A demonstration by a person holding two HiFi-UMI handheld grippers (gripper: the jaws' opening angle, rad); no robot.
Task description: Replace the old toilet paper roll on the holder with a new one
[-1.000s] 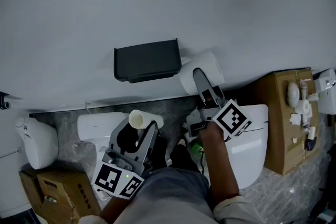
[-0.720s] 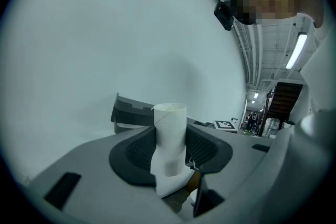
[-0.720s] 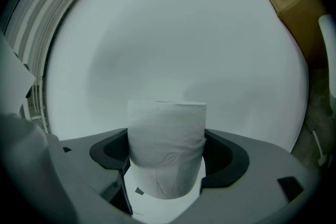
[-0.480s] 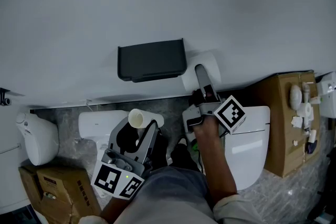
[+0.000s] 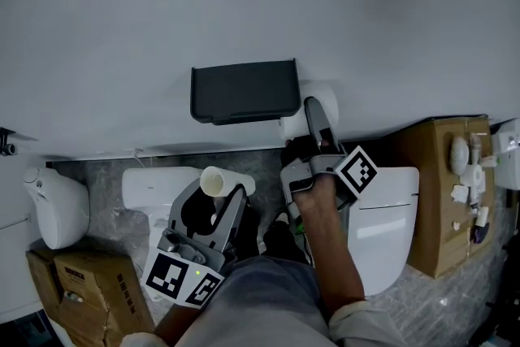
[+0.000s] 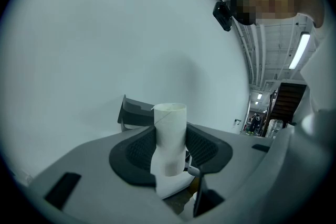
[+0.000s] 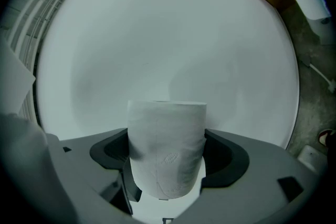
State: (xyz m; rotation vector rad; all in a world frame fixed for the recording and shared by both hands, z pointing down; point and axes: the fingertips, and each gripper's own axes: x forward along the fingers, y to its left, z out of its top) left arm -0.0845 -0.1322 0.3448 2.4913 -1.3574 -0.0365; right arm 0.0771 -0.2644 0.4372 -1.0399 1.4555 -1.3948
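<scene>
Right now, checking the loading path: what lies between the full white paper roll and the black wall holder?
Nothing: the head view shows the full white paper roll at the right end of the black wall holder, no gap visible.

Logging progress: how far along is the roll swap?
Done: the pale empty cardboard tube is off, clamped in the left gripper. In hand: the right gripper grips the full white paper roll beside the black wall holder. Left: seating it.

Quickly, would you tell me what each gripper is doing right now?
Left gripper: closed on the empty cardboard tube.
Right gripper: closed on the new toilet paper roll.
</scene>
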